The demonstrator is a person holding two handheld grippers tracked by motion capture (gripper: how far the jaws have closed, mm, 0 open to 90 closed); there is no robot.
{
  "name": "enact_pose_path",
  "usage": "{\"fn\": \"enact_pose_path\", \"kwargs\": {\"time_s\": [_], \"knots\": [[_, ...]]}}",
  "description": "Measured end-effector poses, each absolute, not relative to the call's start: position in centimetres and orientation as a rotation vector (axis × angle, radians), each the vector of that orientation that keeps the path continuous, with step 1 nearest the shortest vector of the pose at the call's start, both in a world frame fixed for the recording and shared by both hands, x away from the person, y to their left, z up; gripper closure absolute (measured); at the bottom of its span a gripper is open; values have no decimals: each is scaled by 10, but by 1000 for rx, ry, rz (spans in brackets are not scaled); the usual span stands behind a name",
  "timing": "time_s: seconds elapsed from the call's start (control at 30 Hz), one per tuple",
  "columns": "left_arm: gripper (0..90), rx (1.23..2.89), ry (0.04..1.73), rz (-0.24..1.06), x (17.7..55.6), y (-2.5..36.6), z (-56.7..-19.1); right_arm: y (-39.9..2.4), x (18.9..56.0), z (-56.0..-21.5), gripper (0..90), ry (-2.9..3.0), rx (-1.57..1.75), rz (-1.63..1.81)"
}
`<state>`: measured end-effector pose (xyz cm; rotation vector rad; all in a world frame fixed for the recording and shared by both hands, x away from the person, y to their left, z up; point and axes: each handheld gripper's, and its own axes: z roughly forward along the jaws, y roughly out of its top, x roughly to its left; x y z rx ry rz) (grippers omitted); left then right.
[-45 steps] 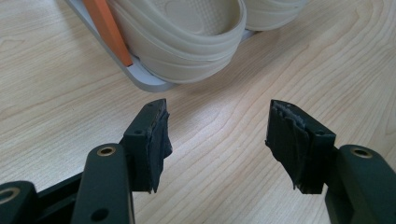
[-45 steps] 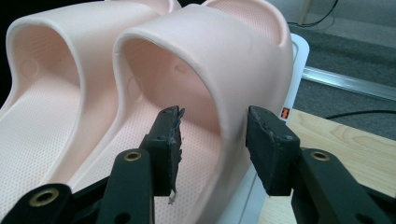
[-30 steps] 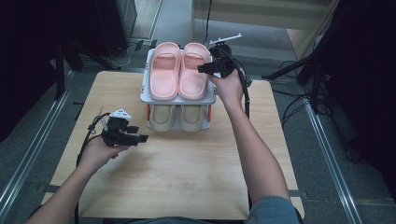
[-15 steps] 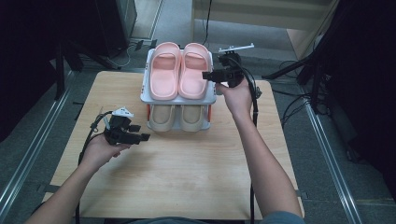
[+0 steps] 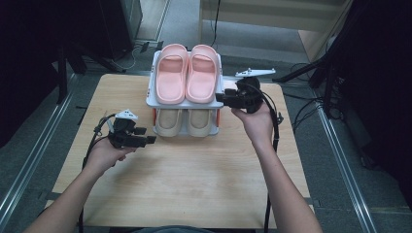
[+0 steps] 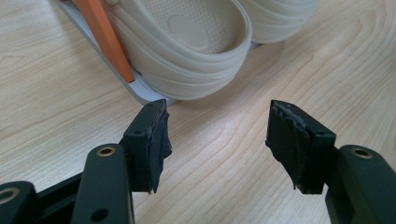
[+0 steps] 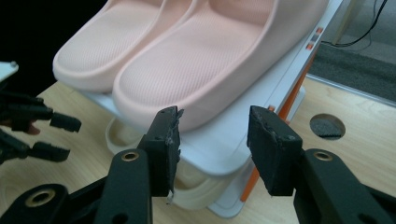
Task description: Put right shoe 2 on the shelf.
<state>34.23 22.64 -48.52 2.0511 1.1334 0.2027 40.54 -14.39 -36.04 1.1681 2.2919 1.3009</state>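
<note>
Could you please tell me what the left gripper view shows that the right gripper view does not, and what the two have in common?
Left gripper view: the wooden tabletop between the left hand-held gripper, jaws open, and the heels of the beige slippers. Right gripper view: the pink slippers on the white rack's upper shelf, the right hand-held gripper open at its edge. Both show beige slippers, an orange post and wood.

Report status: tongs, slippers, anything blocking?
Right tongs open, just closing slightly, nothing between, at rack's right edge beside pink slippers. Left tongs open, before beige slippers. Nothing blocking.
</note>
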Motion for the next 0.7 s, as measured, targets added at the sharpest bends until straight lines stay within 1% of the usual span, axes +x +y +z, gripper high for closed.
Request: {"fn": "enact_pose_path", "kwargs": {"time_s": [0.07,0.23,0.4,0.7], "knots": [[391,2077,1135,201,344,226,-484,-146,399,-365,536,2300,1159,1302],[403,2072,1132,227,343,227,-484,-151,384,-377,522,2311,1142,1297],[404,2068,1140,227,344,228,-484,-157,371,-393,513,2324,1150,1324],[399,2056,1146,229,344,228,-485,-164,360,-411,504,2327,1134,1346]]}}
